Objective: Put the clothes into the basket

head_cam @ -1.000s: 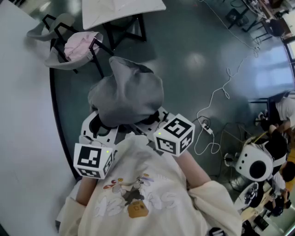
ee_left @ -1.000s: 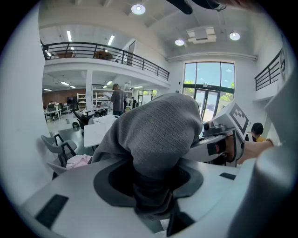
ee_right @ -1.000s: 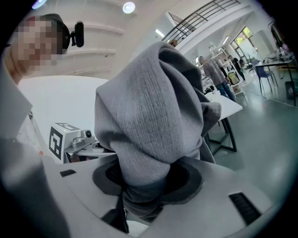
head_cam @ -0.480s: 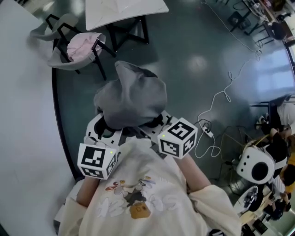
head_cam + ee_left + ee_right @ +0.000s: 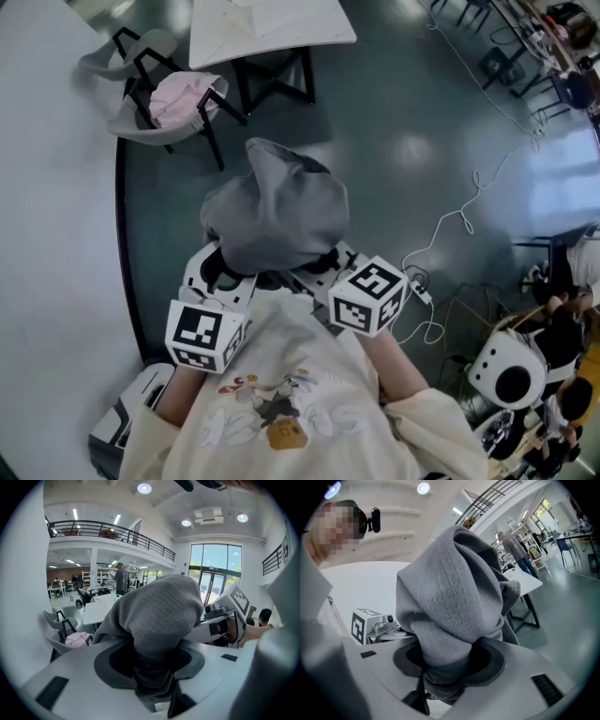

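A grey knitted garment hangs bunched in the air in front of the person, held from both sides. My left gripper is shut on its lower left fold, and my right gripper is shut on its lower right fold. In the left gripper view the grey garment fills the jaws of the left gripper. The right gripper view shows the garment likewise pinched in the right gripper. The basket, grey fabric on a black frame, stands at the far left with pink clothes in it.
A big white table runs along the left, its edge near the basket. A second white table stands behind the basket. A white cable trails over the dark floor at the right, near a round white machine. People are far off.
In the head view the basket and tables have slid a little down and right, and the grippers sit slightly lower. Both grippers keep the same hold on the grey garment.
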Demonstrator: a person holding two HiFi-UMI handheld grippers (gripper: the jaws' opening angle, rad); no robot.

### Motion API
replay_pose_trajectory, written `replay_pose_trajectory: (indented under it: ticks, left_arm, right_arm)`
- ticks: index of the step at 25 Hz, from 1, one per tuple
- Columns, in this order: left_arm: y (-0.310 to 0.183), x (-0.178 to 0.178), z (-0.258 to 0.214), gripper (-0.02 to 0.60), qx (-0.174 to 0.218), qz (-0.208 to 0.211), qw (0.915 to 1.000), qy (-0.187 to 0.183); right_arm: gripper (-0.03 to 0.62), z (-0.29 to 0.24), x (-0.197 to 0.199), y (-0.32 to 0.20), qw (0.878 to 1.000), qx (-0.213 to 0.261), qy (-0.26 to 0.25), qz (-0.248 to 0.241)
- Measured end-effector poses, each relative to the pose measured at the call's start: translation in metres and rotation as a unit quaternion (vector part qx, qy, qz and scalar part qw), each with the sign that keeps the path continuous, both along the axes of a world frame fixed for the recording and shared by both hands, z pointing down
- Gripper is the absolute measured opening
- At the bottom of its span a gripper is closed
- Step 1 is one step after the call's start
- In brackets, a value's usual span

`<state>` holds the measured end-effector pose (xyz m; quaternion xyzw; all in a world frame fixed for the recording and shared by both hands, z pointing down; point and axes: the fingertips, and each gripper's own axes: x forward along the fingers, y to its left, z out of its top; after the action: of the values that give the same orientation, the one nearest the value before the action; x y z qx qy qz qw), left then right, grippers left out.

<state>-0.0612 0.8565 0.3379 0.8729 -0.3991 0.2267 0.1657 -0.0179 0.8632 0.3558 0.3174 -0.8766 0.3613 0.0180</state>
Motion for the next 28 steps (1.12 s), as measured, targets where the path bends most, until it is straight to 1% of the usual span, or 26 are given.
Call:
replay_pose_trajectory:
  ticks: [3, 6, 9, 12, 17, 21, 28]
  left_arm:
    - [0.002, 0.010, 0.008, 0.175, -0.001, -0.017, 0.9998, 0.003]
    - [0.002, 0.017, 0.013, 0.175, -0.008, -0.034, 0.9993, 0.010]
    - [-0.006, 0.025, 0.014, 0.175, -0.013, -0.035, 0.9993, 0.010]
    - [-0.029, 0.030, 0.011, 0.175, -0.008, -0.029, 0.9995, 0.010]
    - [-0.085, 0.034, 0.010, 0.175, -0.003, -0.017, 0.9997, 0.014]
    - [-0.152, 0.024, 0.015, 0.175, -0.010, -0.006, 0.9997, 0.021]
    - [-0.269, 0.004, 0.005, 0.175, -0.013, 0.022, 0.9992, 0.030]
  right_arm:
    - [0.184, 0.007, 0.010, 0.000, 1.000, -0.010, -0.012, -0.010]
    - [0.184, 0.011, 0.018, -0.001, 1.000, -0.013, -0.010, -0.022]
    - [0.184, 0.011, 0.026, -0.009, 0.999, -0.017, -0.012, -0.024]
    - [0.184, 0.009, 0.031, -0.032, 1.000, -0.013, -0.012, -0.019]
    - [0.184, 0.009, 0.035, -0.087, 1.000, -0.005, -0.012, -0.007]
    - [0.184, 0.012, 0.026, -0.153, 1.000, -0.013, -0.003, 0.006]
    - [0.184, 0.002, 0.005, -0.267, 0.999, -0.016, 0.006, 0.027]
